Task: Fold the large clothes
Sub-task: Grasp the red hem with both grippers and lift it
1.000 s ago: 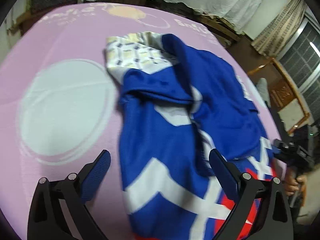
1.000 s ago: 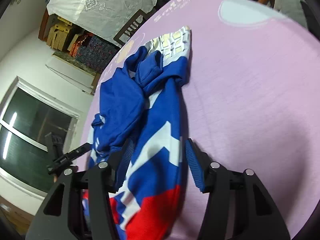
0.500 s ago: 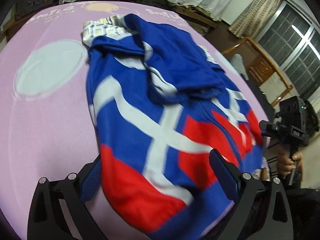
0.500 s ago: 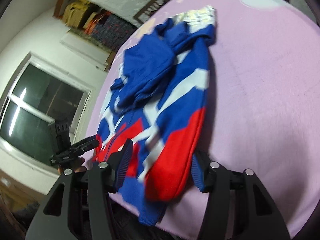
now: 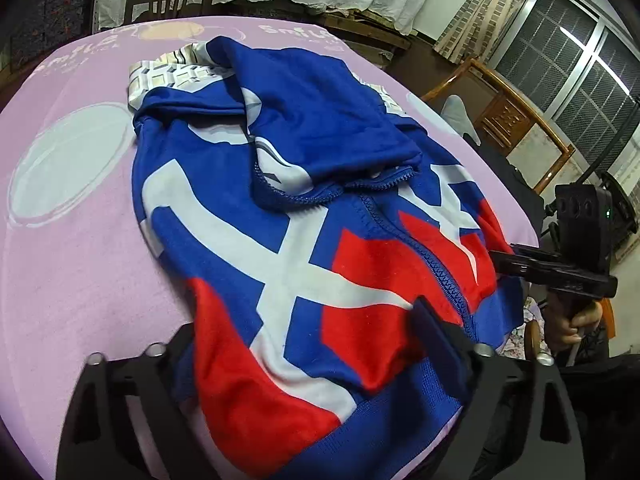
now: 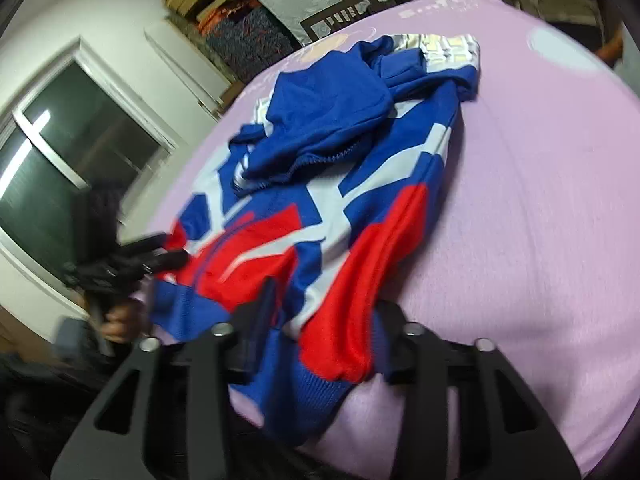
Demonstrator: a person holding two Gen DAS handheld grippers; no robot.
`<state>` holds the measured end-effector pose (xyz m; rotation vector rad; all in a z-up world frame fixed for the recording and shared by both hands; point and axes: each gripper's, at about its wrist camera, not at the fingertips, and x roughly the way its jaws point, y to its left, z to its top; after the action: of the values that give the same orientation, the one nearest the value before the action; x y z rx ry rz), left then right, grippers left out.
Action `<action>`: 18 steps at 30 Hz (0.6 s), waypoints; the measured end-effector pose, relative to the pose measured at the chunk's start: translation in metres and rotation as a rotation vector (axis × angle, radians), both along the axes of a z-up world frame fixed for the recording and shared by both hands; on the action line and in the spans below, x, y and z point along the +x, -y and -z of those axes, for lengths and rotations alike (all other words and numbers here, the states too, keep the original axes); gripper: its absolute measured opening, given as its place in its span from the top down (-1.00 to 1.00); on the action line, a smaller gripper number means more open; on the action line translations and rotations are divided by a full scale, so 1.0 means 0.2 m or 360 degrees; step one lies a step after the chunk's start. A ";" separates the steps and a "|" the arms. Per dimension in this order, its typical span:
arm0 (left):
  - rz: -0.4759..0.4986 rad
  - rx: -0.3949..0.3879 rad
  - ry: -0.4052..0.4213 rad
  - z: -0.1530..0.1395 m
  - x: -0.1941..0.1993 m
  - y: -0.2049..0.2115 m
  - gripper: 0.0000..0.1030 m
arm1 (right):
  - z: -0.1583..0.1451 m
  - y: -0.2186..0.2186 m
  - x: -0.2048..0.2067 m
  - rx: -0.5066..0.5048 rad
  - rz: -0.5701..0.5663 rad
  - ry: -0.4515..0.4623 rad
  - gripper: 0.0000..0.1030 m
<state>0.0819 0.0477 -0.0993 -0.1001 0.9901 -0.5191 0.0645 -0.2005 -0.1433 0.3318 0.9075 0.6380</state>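
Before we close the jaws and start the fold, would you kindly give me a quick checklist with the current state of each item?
1. Left gripper astride the hem: ok, jaws open with fabric between them.
2. Right gripper astride the hem: ok, jaws open, not yet closed.
3. Jacket lying flat: not ok, its upper part is bunched and folded over the chest.
4. Zipper closed: cannot tell near the hem.
5. Jacket resting on the pink cover: ok for the body; the hem's support is hidden by the grippers.

Jacket (image 5: 288,264) hem covers the left tongs' (image 5: 308,344) fingertips
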 end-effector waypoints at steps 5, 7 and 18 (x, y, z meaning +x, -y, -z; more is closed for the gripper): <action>-0.0021 -0.0051 0.0017 -0.01 -0.01 -0.06 0.32 | 0.04 0.07 0.02 0.0136 -0.0003 -0.0016 0.69; -0.0062 -0.0029 -0.0006 -0.02 0.03 -0.09 0.78 | 0.04 0.08 0.04 0.0203 -0.0003 -0.0035 0.74; -0.0078 -0.0110 0.0060 -0.16 0.16 -0.10 0.83 | -0.09 0.15 0.16 0.0571 -0.0031 -0.0055 0.79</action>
<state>0.1130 0.0676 -0.0677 -0.1753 0.9311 -0.5084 0.0965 -0.2300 -0.1262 0.6569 0.8285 0.8164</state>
